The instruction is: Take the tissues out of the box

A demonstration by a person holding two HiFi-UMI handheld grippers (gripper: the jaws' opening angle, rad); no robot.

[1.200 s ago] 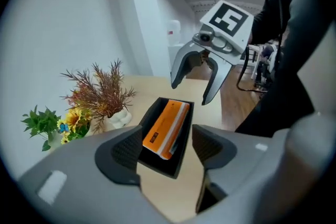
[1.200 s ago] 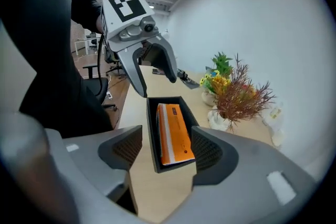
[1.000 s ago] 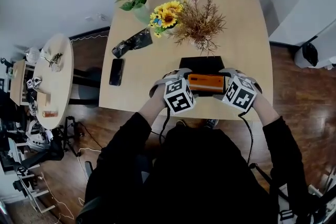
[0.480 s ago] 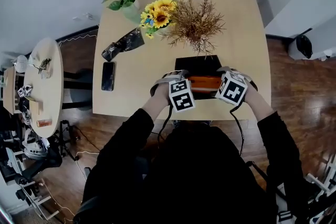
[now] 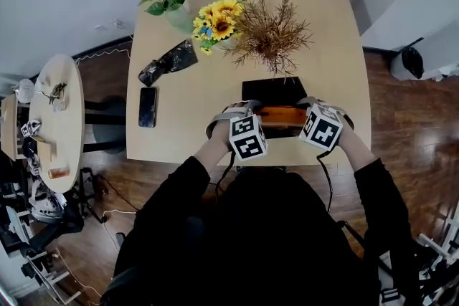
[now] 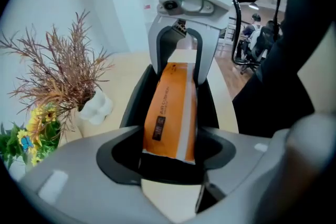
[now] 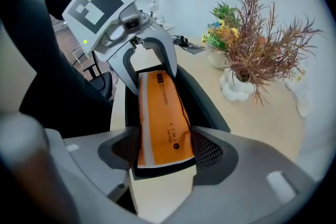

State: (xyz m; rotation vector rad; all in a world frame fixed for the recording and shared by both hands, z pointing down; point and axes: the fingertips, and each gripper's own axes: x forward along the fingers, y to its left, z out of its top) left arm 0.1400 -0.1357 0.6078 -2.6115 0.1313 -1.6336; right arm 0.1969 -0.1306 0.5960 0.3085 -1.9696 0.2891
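Just inside the near table (image 5: 166, 134) edge, bare surface flanks the box (image 5: 280, 115).

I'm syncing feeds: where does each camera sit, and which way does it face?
Head view: on the person's head, facing down at the table; shows sleeves, left gripper, right gripper.
Left gripper view: on the left gripper, facing along its closing jaws, over the orange box between them, toward the right gripper.
Right gripper view: on the right gripper, facing oppositely along its closing jaws toward the left gripper.
Shared: both gripper views show the box's opposite ends.
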